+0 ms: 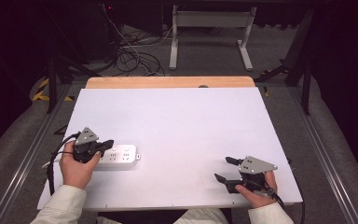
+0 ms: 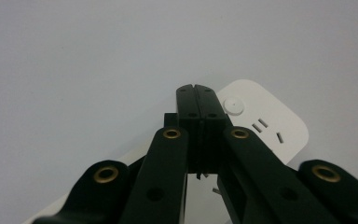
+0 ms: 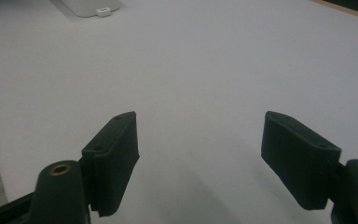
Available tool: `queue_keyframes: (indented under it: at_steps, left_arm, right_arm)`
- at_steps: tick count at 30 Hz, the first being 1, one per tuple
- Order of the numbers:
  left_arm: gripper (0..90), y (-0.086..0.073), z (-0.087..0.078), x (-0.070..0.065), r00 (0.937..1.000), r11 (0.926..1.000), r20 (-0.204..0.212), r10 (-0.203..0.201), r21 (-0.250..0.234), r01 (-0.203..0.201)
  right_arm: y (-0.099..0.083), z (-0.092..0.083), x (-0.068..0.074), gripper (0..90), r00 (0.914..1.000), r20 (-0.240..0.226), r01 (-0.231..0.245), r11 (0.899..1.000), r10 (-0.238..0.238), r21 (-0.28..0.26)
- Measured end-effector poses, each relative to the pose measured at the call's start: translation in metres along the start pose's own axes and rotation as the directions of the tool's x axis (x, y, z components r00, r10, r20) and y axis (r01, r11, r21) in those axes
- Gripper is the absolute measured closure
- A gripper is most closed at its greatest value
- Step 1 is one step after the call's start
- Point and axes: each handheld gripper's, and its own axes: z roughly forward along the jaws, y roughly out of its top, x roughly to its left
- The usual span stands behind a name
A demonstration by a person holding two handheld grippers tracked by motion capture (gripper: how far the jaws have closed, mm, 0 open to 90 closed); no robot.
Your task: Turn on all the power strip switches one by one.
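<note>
A white power strip [image 1: 120, 155] lies flat at the near left of the white table; its round button and socket slots show in the left gripper view [image 2: 261, 119]. My left gripper [image 1: 107, 144] hovers over the strip's left part, its two jaws pressed together with nothing between them [image 2: 196, 91]. My right gripper [image 1: 224, 169] rests near the table's front right corner, jaws wide apart and empty [image 3: 200, 158]. The strip's end [image 3: 91, 6] appears far off at the top of the right gripper view.
The white table top [image 1: 177, 126] has a wooden strip [image 1: 168, 82] along its far edge. Behind it, on the floor, are tangled cables [image 1: 130, 56] and a white table frame [image 1: 209, 28]. A cable [image 1: 53, 161] trails from the left gripper.
</note>
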Motion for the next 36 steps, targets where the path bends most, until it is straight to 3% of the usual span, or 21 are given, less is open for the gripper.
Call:
queue_keyframes:
  at_steps: [18,36]
  left_arm:
    - [90.0,-0.004,0.014,-0.001,0.9993,0.9979,-0.026,0.028,0.059,-0.026]
    - [90.0,-0.006,0.017,-0.003,0.9992,0.9979,-0.026,0.031,0.058,-0.030]
  right_arm:
    - [0.000,0.000,0.000,27.5,1.0000,0.000,0.002,1.000,-0.002,0.000]
    - [0.000,-0.001,0.000,27.1,1.0000,-0.002,0.005,1.000,-0.005,-0.001]
